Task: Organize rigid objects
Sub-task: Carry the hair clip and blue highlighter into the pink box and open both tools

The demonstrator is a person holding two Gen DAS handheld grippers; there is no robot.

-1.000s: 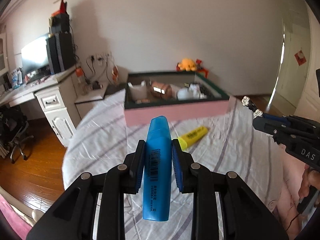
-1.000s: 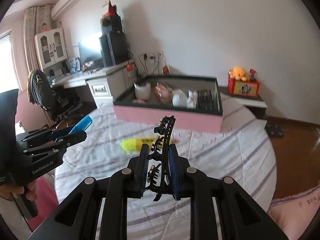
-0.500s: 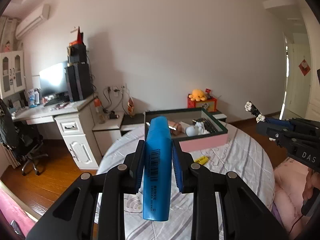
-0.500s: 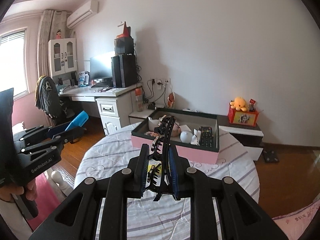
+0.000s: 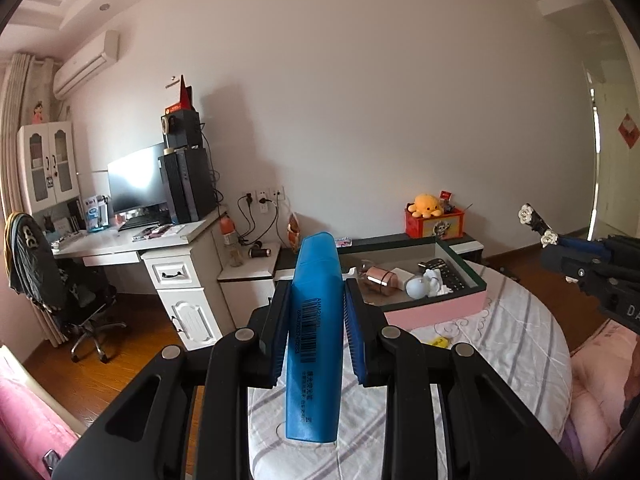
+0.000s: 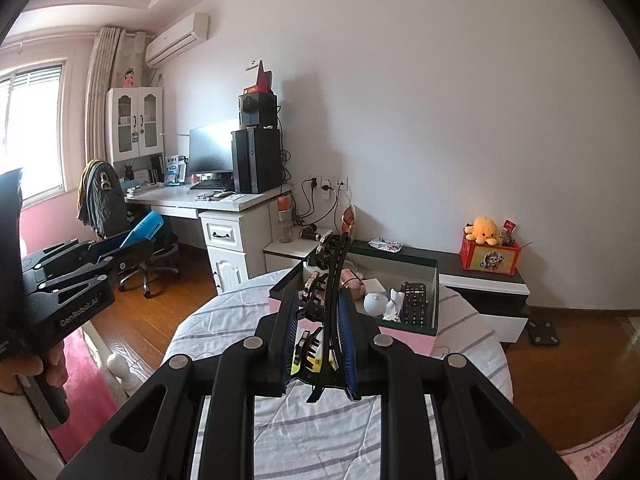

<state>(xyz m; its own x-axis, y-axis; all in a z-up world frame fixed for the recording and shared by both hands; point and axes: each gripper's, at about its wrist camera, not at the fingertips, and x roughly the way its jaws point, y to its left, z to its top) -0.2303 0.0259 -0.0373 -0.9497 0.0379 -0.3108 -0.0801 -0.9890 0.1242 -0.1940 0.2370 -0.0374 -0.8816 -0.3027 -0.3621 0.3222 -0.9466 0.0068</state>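
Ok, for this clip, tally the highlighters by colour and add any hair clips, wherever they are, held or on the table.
Blue highlighter: 1, held in the left gripper
Yellow highlighter: 1, on the table, mostly hidden
Black hair clip: 1, held in the right gripper
Total: 3

White wall far. Wood floor. White desk with monitor far left, window beyond, air conditioner high. Low cabinet right.
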